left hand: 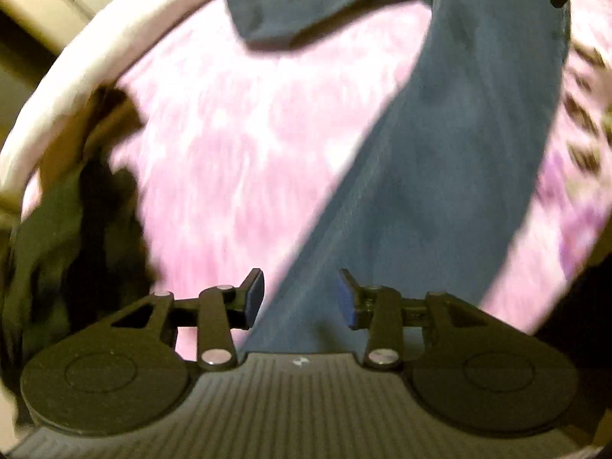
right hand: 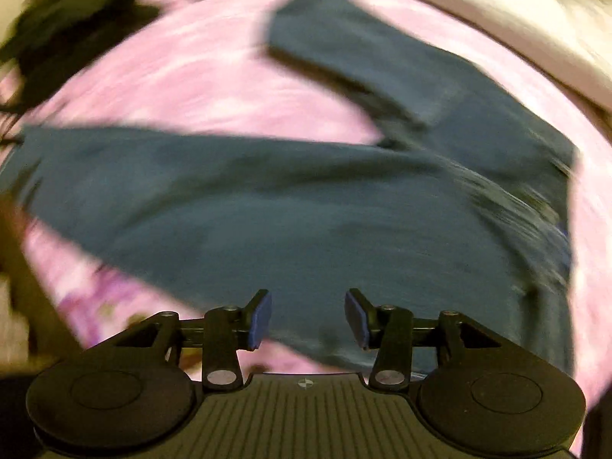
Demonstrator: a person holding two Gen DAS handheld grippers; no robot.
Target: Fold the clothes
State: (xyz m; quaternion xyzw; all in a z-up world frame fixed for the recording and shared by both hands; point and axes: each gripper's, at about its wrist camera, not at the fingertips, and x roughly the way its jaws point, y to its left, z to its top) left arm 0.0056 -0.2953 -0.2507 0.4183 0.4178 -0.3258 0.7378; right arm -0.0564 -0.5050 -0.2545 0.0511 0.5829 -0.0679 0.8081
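now both the left gripper [left hand: 301, 298] and the right gripper [right hand: 308, 319] are hovering with jaws spread and pinching nothing over the dark blue cotton trousers [left hand: 451, 145] lying flat on the pink patterned bedspread [left hand: 248, 160], seemingly between folds, so each is needing a fresh edge to grip.

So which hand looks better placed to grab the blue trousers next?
Probably the left. Its open tongs hover right at the end of one leg of the blue trousers. The right tongs, also open, sit over the broad middle, away from the leg ends.
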